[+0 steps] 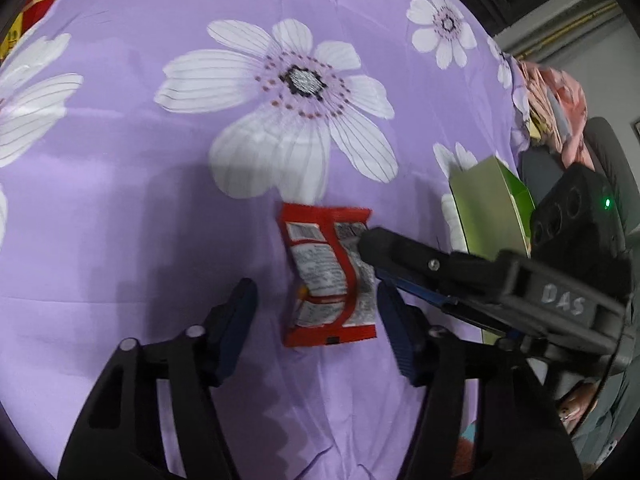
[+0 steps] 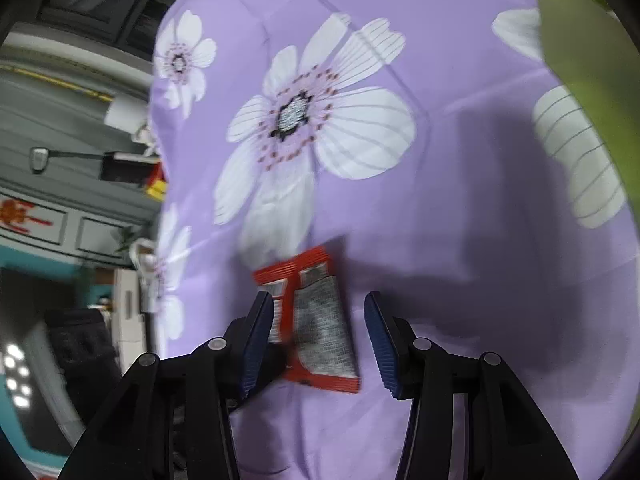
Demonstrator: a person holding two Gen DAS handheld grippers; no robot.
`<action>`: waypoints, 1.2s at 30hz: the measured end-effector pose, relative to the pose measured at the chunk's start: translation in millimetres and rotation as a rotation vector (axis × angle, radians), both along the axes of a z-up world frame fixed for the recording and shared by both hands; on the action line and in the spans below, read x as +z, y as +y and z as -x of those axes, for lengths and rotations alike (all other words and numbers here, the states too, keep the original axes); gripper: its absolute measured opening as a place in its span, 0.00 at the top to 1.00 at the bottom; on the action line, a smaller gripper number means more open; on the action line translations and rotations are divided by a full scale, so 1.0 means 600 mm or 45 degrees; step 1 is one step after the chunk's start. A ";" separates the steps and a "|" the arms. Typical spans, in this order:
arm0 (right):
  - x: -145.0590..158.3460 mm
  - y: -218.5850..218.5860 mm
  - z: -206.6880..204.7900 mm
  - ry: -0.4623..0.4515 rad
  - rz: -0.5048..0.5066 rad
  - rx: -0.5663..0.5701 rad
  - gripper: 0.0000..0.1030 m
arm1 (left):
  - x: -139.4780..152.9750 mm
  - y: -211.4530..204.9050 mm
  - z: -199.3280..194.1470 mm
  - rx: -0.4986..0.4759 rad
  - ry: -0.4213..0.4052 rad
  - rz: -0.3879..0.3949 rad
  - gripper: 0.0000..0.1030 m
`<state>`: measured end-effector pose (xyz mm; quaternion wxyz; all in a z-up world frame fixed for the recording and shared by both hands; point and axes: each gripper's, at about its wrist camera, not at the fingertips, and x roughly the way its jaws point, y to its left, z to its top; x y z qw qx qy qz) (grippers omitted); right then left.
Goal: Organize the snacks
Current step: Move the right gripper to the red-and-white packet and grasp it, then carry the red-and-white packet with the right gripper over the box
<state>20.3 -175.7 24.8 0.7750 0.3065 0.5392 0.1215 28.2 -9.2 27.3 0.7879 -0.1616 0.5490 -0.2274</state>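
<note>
Left claw [image 1: 316, 320] astride red snack packet [image 1: 330, 276], pads apart, purple cloth [image 1: 160, 200]

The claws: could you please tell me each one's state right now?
Left claw: open, red snack packet between, ungripped.
Right claw: open, same packet between.

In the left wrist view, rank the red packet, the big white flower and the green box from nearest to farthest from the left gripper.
1. Red packet: between the left gripper's fingers, on the purple cloth.
2. Green box: to the right, behind the right gripper.
3. Big white flower: beyond the packet, toward the top.
</note>
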 end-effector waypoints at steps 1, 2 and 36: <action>-0.001 0.001 -0.001 -0.001 -0.024 0.006 0.51 | 0.000 -0.004 0.001 -0.008 -0.007 -0.001 0.45; -0.003 0.002 -0.002 0.002 -0.038 0.012 0.51 | 0.000 -0.007 0.001 -0.015 -0.010 -0.001 0.46; 0.208 -0.094 0.125 -0.574 0.255 -0.191 0.51 | 0.176 -0.203 0.090 -0.317 -0.694 0.050 0.63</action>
